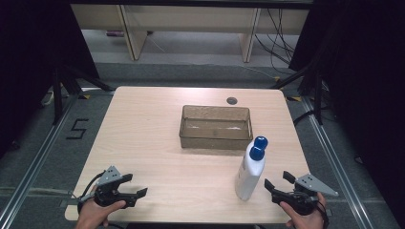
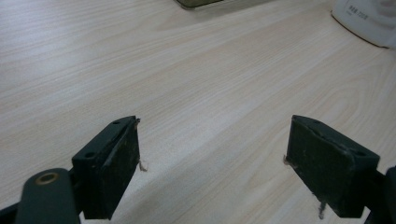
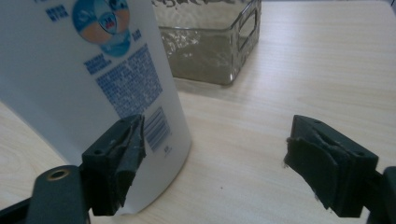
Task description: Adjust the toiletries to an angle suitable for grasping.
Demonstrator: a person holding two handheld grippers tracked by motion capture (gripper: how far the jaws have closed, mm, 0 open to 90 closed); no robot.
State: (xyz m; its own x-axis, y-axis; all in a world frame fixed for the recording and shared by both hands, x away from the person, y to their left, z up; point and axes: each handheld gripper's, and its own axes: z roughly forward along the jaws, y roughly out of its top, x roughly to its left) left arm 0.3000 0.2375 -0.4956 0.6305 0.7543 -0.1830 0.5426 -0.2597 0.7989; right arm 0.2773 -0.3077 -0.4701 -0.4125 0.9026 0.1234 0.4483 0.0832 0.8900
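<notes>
- Grey floor and the legs of other desks lie behind a pale wooden table (image 1: 157, 143), which carries just two things.
- Toward the far side of that table sits a clear, brownish bin (image 1: 216, 127), rectangular and with nothing visible inside; a handle slot shows in its end wall in the right gripper view.
- Near the front right stands a white bottle (image 1: 250, 172) with a blue cap, upright, just short of the bin's near right corner.
- At the bottle's right is the right gripper (image 1: 279, 183), jaws spread wide and holding nothing; in its own view the bottle's printed face sits just ahead of one jaw, off to that side rather than between the two.
- Far off at the front left, the left gripper (image 1: 134, 185) rests low over bare wood, equally wide open and empty.
- Judging by this, the step is the approach to the bottle; next the right gripper should shift so the body sits between the jaws, then close firmly before lifting, probably toward the bin.
</notes>
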